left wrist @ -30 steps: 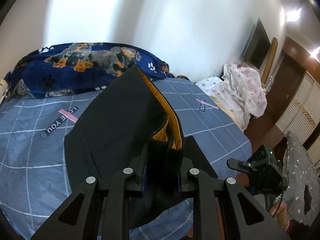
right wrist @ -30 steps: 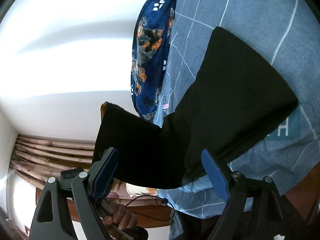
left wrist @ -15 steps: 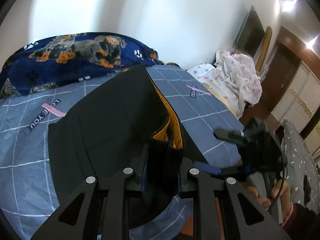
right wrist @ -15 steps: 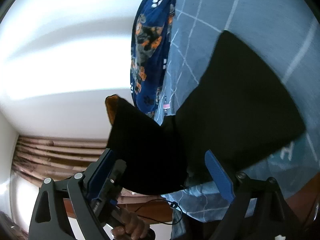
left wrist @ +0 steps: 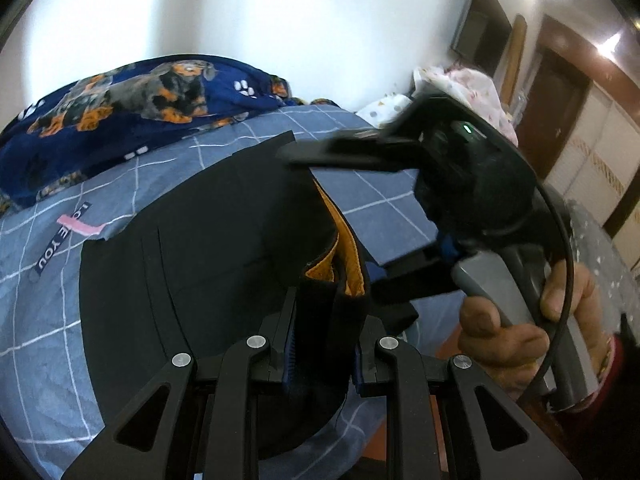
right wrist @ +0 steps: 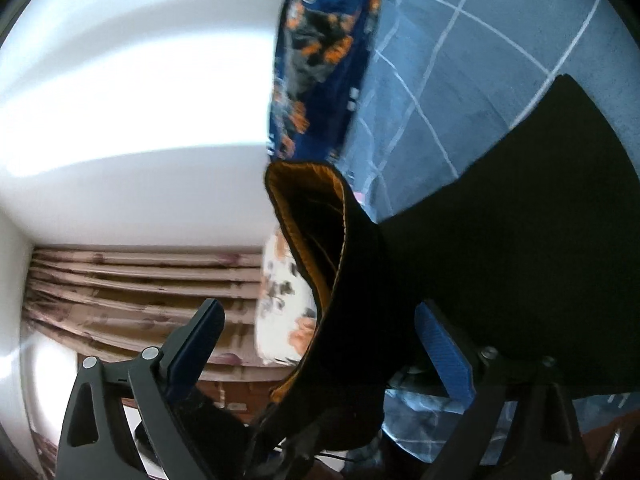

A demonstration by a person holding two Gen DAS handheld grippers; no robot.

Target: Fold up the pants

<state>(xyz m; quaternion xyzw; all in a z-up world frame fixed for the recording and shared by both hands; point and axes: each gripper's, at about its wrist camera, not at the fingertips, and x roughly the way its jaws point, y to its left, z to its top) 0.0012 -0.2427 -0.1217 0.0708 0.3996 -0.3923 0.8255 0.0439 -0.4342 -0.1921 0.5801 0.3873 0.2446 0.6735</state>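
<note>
Black pants with an orange lining lie on the blue checked bed sheet. My left gripper is shut on their raised waistband edge, lifting it off the bed. My right gripper is open, and the lifted waistband of the pants stands between its blue-padded fingers without being clamped. In the left wrist view the right gripper sits just right of the waistband, one finger above and one below the raised fabric.
A dark blue dog-print blanket is bunched along the bed's far side by the white wall. A white patterned bundle lies at the far right corner. Brown curtains and a floral pillow show in the right wrist view.
My right gripper has moved in from the bed's right side to the lifted waistband, its open fingers now straddling it. My left gripper has kept its hold.
</note>
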